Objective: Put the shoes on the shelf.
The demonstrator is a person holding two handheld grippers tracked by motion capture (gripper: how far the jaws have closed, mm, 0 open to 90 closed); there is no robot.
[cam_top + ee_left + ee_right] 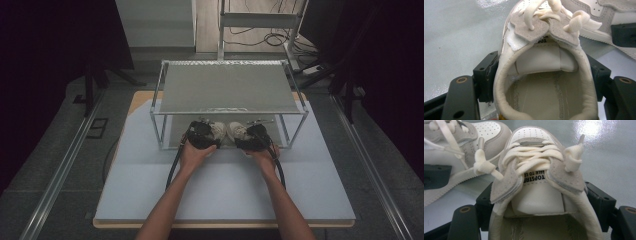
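Gripping a pale sneaker in each hand-held gripper, a person works at a white worktop (150, 190) under a metal rack (227, 87). In the high view, the left hand-held gripper (202, 134) and the right hand-held gripper (252, 136) sit side by side at the rack's near edge, with the left shoe (218, 131) and the right shoe (237, 131) between them, toes pointing to 12 o'clock under the rack's upper shelf.

In the left gripper view, the left hand-held gripper (544, 72) has its jaws set wide, pinching the left shoe (541, 82) by the sides of its collar at 9 and 3 o'clock. The other shoe (604, 15) lies close by at 2 o'clock.

In the right gripper view, the right hand-held gripper (544, 202) likewise clamps the right shoe (539, 182) across its collar, jaws spread wide at 9 and 3 o'clock, laces (534, 157) at 12. The left shoe (461, 147) rests just beside it at 10 o'clock on the rack's grey lower shelf (609, 157).
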